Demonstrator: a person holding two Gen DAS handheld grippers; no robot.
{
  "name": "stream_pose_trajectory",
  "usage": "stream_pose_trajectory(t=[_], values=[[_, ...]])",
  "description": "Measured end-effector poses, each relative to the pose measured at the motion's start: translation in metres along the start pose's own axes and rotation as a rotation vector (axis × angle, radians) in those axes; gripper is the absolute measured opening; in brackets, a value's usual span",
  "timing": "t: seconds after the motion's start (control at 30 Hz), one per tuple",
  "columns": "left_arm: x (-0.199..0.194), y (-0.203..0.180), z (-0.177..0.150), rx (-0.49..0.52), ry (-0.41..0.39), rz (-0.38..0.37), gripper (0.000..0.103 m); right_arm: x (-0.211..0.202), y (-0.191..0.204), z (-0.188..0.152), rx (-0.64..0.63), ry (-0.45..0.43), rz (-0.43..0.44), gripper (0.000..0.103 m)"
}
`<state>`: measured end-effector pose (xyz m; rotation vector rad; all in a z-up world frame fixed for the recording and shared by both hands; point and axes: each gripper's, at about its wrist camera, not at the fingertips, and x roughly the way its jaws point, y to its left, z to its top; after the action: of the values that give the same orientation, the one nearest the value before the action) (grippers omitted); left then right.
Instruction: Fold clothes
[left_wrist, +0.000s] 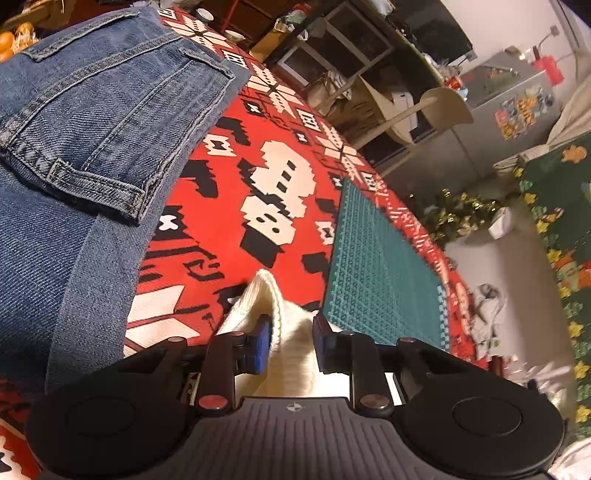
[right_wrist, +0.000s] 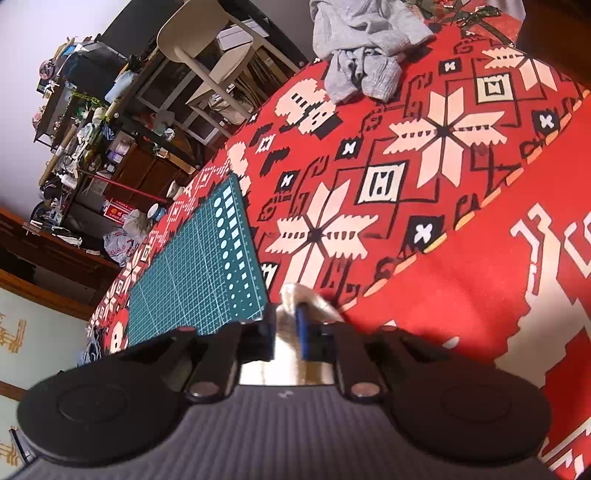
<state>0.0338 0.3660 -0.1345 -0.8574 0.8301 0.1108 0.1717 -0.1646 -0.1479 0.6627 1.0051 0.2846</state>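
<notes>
A cream-white knit garment (left_wrist: 258, 299) bunches up on the red patterned tablecloth (left_wrist: 207, 173). My left gripper (left_wrist: 291, 341) is shut on a fold of it, the blue pads pressing from both sides. In the right wrist view the same pale knit (right_wrist: 314, 299) pokes out between narrow jaws, and my right gripper (right_wrist: 286, 330) is shut on its edge. Blue jeans (left_wrist: 92, 129) lie flat to the left of the left gripper, back pocket up. Most of the knit garment is hidden beneath the grippers.
A green cutting mat (left_wrist: 376, 266) lies on the cloth between the two grippers, also the green mat (right_wrist: 199, 266) left of the right gripper. A crumpled grey garment (right_wrist: 365, 48) sits at the far table edge. A beige chair (right_wrist: 207, 40) and cluttered shelves stand beyond.
</notes>
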Motion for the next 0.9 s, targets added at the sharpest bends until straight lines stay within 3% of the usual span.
stream_pose_trajectory(t=[0.07,0.13,0.37,0.63,0.67,0.73,0.9], values=[[0.001,-0.002,-0.002,0.012,-0.011,0.011,0.006,0.0,0.001,0.0,-0.001,-0.013,0.004,0.005],[-0.001,-0.004,-0.004,0.021,-0.038,0.022,0.005,0.0,0.001,0.0,0.004,-0.032,0.01,0.005],[-0.004,-0.004,-0.001,0.029,-0.091,0.038,0.005,0.007,0.002,0.006,0.027,-0.083,0.044,0.004],[-0.003,-0.003,-0.003,0.014,-0.068,0.054,0.01,0.007,0.002,0.001,0.033,-0.059,0.048,0.016],[-0.003,-0.003,-0.003,0.013,-0.068,0.058,0.01,0.007,0.003,0.001,0.033,-0.057,0.052,0.016],[-0.004,-0.004,-0.005,0.014,-0.068,0.065,0.01,0.008,0.004,0.0,0.023,-0.055,0.035,0.005],[-0.007,-0.011,-0.006,0.071,-0.116,0.069,0.004,0.01,0.004,0.002,0.011,-0.083,0.021,0.004]])
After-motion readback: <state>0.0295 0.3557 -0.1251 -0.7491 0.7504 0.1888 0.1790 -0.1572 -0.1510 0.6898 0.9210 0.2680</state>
